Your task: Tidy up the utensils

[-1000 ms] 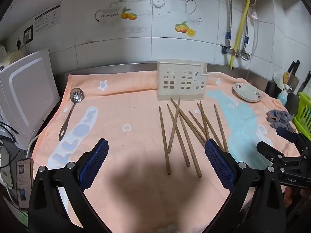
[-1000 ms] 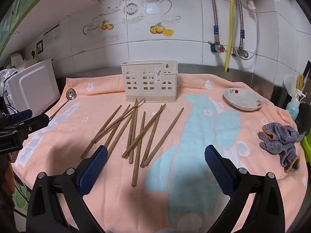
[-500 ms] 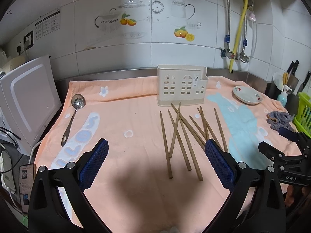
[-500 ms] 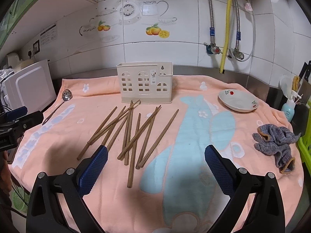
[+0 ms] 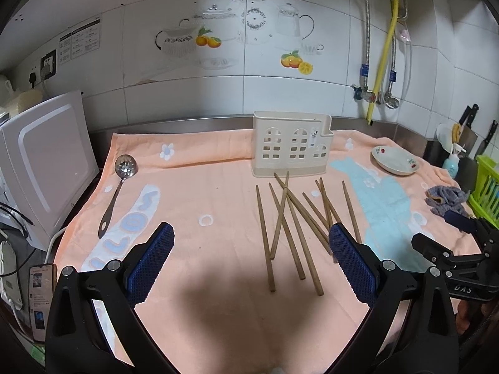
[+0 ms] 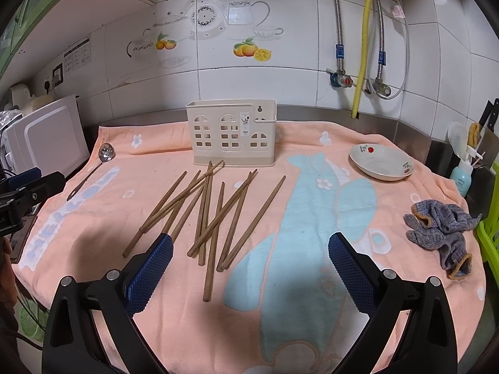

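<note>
Both black plastic grippers, left gripper (image 5: 251,261) and right gripper (image 6: 249,265), carry blue textured pads (image 6: 149,272), silver screws (image 5: 113,264), white "DAS" lettering (image 5: 462,288).

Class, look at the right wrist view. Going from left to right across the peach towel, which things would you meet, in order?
Slotted metal spoon → scattered brown wooden chopsticks → shallow white ceramic dish with red fruit marks → crumpled grey-blue knitted cloth. The cream plastic utensil holder is left out, since it stands behind the chopsticks.
</note>
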Tool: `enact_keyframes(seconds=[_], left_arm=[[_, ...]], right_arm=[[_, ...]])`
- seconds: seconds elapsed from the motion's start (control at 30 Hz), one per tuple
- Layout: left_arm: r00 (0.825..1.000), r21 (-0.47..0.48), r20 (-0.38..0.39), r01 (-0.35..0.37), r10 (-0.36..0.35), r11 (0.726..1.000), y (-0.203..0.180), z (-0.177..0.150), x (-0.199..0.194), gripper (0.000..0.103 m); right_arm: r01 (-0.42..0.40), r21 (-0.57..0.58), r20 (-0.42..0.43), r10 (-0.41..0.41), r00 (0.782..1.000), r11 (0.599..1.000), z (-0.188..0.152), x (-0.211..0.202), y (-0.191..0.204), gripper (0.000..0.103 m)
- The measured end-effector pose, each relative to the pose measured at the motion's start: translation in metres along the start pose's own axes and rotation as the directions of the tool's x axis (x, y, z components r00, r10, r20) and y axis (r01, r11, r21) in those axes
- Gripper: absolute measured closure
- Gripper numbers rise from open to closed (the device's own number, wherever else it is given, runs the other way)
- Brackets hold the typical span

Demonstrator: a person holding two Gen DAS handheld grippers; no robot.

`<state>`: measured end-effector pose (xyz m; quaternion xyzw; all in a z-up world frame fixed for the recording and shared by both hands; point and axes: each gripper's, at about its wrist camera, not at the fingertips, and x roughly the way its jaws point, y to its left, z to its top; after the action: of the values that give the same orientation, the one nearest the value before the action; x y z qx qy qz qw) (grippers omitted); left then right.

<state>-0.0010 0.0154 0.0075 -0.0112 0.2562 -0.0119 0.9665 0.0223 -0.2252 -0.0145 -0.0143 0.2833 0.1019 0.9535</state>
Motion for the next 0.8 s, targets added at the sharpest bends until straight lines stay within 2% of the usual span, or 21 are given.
enact_keyframes(seconds=[0.8], left_arm=[[0.999, 0.039, -0.017, -0.030, 0.031, 0.999, -0.0065, -0.0017, 0.0082, 0.005]], right_arm=[[0.001, -0.004, -0.003, -0.001, 1.000, 1.000, 0.0025, 0.0028, 0.0035, 0.006]])
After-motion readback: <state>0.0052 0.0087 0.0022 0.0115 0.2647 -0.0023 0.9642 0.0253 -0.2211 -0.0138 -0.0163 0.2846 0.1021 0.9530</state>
